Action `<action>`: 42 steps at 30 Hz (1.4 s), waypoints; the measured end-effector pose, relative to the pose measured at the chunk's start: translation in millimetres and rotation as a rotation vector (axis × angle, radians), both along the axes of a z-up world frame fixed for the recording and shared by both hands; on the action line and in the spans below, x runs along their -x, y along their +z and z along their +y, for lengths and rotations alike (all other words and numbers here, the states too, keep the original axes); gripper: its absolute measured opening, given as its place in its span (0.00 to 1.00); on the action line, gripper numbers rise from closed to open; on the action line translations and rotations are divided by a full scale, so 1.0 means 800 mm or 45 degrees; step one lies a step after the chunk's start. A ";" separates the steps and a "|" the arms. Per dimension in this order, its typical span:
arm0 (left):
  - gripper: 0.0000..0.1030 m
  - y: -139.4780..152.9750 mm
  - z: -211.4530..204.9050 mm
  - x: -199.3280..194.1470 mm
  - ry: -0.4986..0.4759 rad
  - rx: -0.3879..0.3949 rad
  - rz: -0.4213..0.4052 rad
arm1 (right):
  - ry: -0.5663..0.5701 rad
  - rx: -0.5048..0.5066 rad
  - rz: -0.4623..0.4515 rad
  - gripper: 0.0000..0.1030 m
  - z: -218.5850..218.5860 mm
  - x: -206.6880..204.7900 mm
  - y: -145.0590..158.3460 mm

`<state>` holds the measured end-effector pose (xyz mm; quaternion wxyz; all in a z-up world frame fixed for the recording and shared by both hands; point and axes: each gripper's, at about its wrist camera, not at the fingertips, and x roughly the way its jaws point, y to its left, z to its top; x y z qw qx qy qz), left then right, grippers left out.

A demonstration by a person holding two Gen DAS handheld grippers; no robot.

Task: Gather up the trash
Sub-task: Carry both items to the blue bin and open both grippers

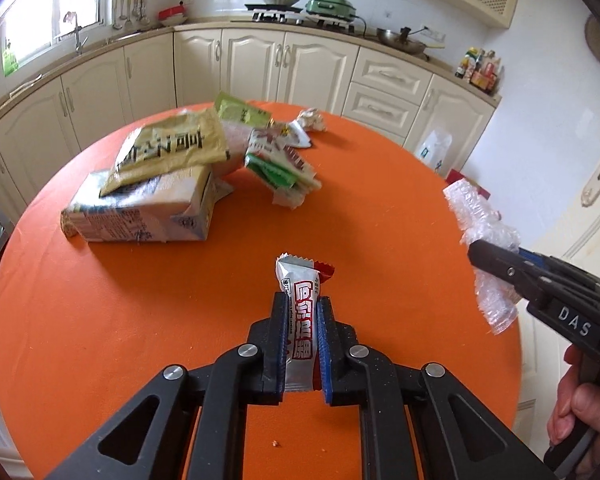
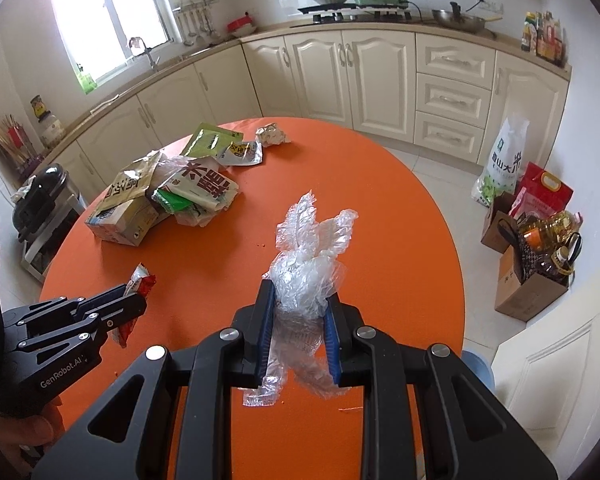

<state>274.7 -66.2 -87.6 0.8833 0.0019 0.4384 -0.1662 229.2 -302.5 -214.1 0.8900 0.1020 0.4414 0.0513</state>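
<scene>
My left gripper (image 1: 303,300) is shut on a silver snack wrapper (image 1: 300,316) with red print, held just above the orange round table (image 1: 140,320). The same wrapper (image 2: 140,284) shows in the right wrist view, pinched in the left gripper (image 2: 134,294). My right gripper (image 2: 300,292) is shut on a crumpled clear plastic bag (image 2: 308,264), lifted over the table (image 2: 380,200). From the left wrist view that bag (image 1: 484,220) hangs at the right edge in the right gripper (image 1: 480,250).
A pile of trash lies at the table's far side: a flattened carton (image 1: 140,216), a tan bag (image 1: 168,148), green and white packets (image 1: 280,168) and a crumpled ball (image 1: 312,119). Boxes, a rice sack and oil bottles (image 2: 540,232) stand on the floor at right. Kitchen cabinets run behind.
</scene>
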 end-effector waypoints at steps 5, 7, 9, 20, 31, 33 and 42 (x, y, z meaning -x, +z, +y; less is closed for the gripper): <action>0.08 0.020 -0.023 0.028 -0.030 0.007 -0.093 | -0.019 -0.008 -0.060 0.22 -0.007 0.014 0.026; 0.09 0.028 -0.036 0.035 -0.045 0.012 -0.127 | -0.031 -0.014 -0.088 0.22 -0.013 0.020 0.039; 0.09 0.038 -0.043 0.044 -0.064 0.024 -0.161 | -0.041 -0.010 -0.116 0.22 -0.019 0.026 0.051; 0.09 0.092 -0.132 0.065 -0.254 0.115 -0.305 | -0.240 0.000 -0.242 0.22 -0.113 0.075 0.111; 0.09 0.026 -0.340 0.070 -0.628 0.128 -0.083 | -0.615 0.016 -0.009 0.22 -0.275 0.141 0.025; 0.09 -0.002 -0.377 0.069 -0.666 0.097 -0.022 | -0.647 0.005 0.046 0.22 -0.293 0.147 -0.002; 0.09 -0.094 -0.498 0.058 -0.734 -0.009 0.205 | -0.741 -0.102 0.254 0.22 -0.353 0.152 -0.123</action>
